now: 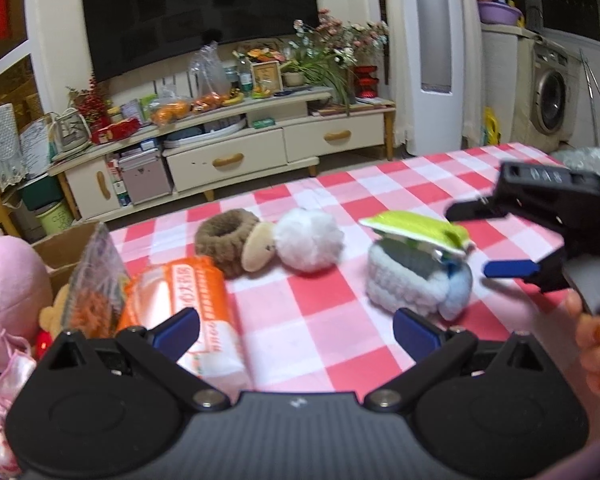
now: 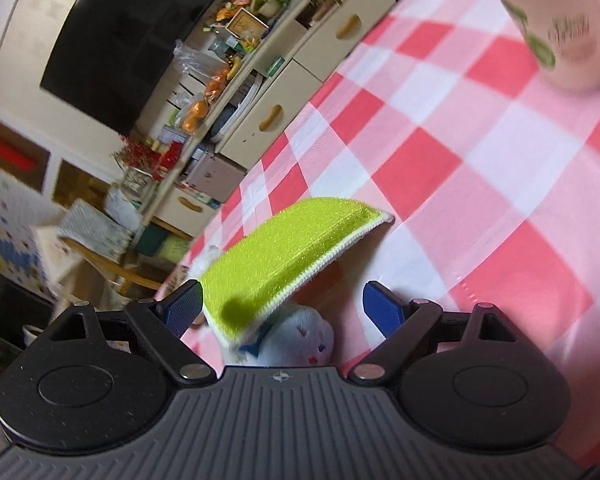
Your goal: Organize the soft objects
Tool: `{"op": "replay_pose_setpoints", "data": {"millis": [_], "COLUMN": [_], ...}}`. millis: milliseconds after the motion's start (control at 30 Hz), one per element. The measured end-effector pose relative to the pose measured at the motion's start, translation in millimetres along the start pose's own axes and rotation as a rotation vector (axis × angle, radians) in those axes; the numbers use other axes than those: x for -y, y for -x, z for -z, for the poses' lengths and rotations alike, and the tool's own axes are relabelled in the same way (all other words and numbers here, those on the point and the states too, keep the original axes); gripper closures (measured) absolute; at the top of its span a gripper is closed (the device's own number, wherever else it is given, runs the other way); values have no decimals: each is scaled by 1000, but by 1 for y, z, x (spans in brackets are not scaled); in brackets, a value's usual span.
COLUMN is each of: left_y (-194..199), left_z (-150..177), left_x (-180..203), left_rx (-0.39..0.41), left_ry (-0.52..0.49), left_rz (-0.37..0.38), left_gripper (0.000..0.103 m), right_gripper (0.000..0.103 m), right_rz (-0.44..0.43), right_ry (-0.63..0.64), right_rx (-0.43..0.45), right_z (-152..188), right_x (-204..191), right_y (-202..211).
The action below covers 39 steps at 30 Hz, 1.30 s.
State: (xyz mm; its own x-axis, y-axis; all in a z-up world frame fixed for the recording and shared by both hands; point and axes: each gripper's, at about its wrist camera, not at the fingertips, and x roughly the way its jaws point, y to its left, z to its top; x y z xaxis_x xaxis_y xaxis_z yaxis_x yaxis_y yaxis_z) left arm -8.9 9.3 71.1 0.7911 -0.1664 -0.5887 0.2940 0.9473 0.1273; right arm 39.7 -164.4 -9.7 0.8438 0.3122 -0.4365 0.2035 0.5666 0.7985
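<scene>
Red-and-white checked tablecloth [image 1: 320, 304] covers the table. Items on it, listed from the left wrist view, left to right:

- Orange-and-white tissue pack [image 1: 196, 312], lying near the left edge, partly behind the left gripper's finger.
- Brown fuzzy ring [image 1: 224, 240] with a tan plush piece touching it, and a white pompom [image 1: 308, 240] just beside that.
- Pale blue-white plush ring [image 1: 416, 280], right of centre, with a lime-green sponge pad [image 1: 416, 230] resting tilted across its top.
- Cardboard box [image 1: 66, 250] at the far left, holding a pink plush toy [image 1: 8, 280] and other soft pieces.
- Paper cup [image 2: 556, 28], upright, well apart from the pad, seen in the right wrist view only.

Left gripper [image 1: 296, 330]: fingers spread wide, holding nothing, low over the cloth between the tissue pack and the plush ring.

Right gripper [image 2: 282, 306]: fingers spread apart, nothing clamped; the green pad lies between them, close to the left finger, though contact cannot be told.
</scene>
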Motion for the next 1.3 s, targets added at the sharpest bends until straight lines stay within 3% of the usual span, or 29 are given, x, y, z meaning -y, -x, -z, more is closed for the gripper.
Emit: {"op": "replay_pose_setpoints", "data": {"millis": [133,467,567,767,867,1067,1300], "left_y": [-3,-14,-17,-19,-20,-21,-20], "left_z": [5,19,22,26,26,27,16], "left_x": [10,31,37,45,49,57,74], "left_rx": [-16,-60,-68,-70,-65,-64,-48], "left_ry": [-29,-70,-82,-90,-79,-64,16], "left_rz": [19,50,50,45,52,56,60], "left_gripper": [1,1,1,1,1,1,1], "right_gripper": [0,0,9,43,53,63,64], "right_rz": [-45,-116,-134,-155,-164,-152,-12], "right_ry": [-71,-71,-81,-117,-122,60,492], "right_rx": [-11,-14,-23,-47,-48,32,142], "right_z": [1,-3,-6,-11,-14,-26,-44], "right_x": [6,6,12,21,23,-5,-46], "right_y": [-6,-14,-12,-20,-19,3,52]}}
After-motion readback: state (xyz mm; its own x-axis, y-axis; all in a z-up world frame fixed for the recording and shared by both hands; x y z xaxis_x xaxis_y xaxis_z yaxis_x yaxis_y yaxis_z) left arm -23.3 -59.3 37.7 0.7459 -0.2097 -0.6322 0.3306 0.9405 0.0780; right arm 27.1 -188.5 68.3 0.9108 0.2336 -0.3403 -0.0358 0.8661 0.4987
